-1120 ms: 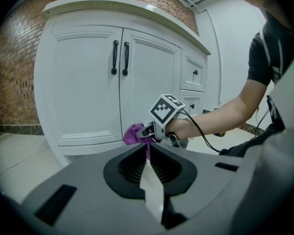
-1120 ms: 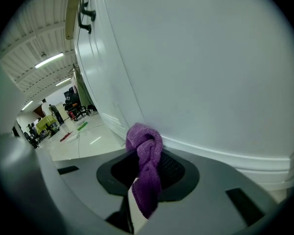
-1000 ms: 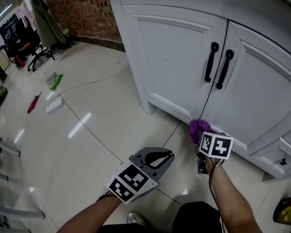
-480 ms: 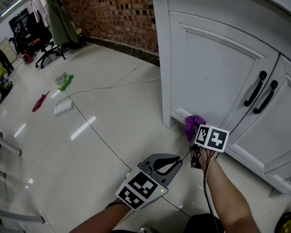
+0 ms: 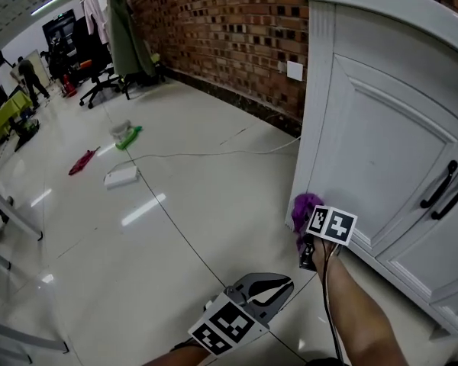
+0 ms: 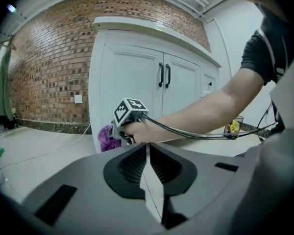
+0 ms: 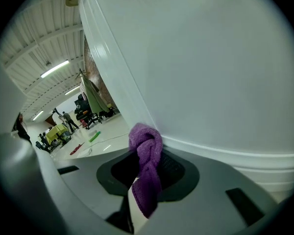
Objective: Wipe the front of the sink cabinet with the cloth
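Note:
The white sink cabinet (image 5: 382, 151) stands at the right of the head view, with two black door handles (image 5: 446, 191). My right gripper (image 5: 305, 231) is shut on a purple cloth (image 5: 304, 208), which presses against the cabinet's lower left corner. In the right gripper view the cloth (image 7: 147, 165) bunches between the jaws, against the white cabinet front (image 7: 210, 72). My left gripper (image 5: 271, 290) hangs low over the floor, jaws shut with nothing between them. The left gripper view shows the right gripper's marker cube (image 6: 130, 112), the cloth (image 6: 107, 138) and the cabinet (image 6: 132, 87) ahead.
A brick wall (image 5: 229, 29) runs behind the cabinet, with a white outlet (image 5: 294, 70). A cable (image 5: 206, 154) crosses the shiny floor. A white block (image 5: 122, 177), a green bottle (image 5: 128, 136) and a red item (image 5: 82, 161) lie at the left. Office chairs and people are far back.
The right gripper with the cloth has slid left along the cabinet's base, from below the handles to the left corner. The view has swung left with it; the left gripper has stayed low.

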Demonstrator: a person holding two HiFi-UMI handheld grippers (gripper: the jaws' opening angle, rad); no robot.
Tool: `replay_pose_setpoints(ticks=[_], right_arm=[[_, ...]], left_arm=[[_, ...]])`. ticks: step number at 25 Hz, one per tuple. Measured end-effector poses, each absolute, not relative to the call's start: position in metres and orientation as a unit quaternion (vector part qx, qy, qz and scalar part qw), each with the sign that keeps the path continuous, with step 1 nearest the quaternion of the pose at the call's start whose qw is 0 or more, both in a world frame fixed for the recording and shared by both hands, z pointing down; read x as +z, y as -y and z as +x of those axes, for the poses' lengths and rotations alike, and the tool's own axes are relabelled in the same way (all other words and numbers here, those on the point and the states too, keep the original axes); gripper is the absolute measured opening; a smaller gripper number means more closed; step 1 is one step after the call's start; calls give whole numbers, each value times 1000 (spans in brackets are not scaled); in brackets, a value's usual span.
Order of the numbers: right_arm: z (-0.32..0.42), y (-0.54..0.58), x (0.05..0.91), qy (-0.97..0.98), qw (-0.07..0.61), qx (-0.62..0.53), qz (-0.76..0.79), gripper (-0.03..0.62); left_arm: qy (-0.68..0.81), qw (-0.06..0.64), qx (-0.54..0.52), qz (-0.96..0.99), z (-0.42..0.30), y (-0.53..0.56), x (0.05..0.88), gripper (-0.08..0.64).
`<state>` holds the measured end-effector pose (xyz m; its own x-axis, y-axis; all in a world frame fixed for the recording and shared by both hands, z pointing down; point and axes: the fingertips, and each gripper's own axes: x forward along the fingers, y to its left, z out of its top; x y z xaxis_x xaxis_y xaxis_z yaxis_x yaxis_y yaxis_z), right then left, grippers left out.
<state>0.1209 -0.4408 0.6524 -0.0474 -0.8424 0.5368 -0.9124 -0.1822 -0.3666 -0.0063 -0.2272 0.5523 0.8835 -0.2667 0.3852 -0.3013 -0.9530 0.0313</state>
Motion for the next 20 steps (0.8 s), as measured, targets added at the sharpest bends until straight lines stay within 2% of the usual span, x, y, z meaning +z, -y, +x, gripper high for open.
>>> replay_pose_setpoints(ticks=[9,14,20], right_arm=[[124,436,620,655,-4,336,677,92],[129,430,551,678,-27,305,668,92],[130,428,458,690,-47,293,660,92]], left_arm=[[154,48,191,968,-5,235,555,25],[164,51,177,969,-1,232,520,25],[170,2,193,966,-13,227,463,25]])
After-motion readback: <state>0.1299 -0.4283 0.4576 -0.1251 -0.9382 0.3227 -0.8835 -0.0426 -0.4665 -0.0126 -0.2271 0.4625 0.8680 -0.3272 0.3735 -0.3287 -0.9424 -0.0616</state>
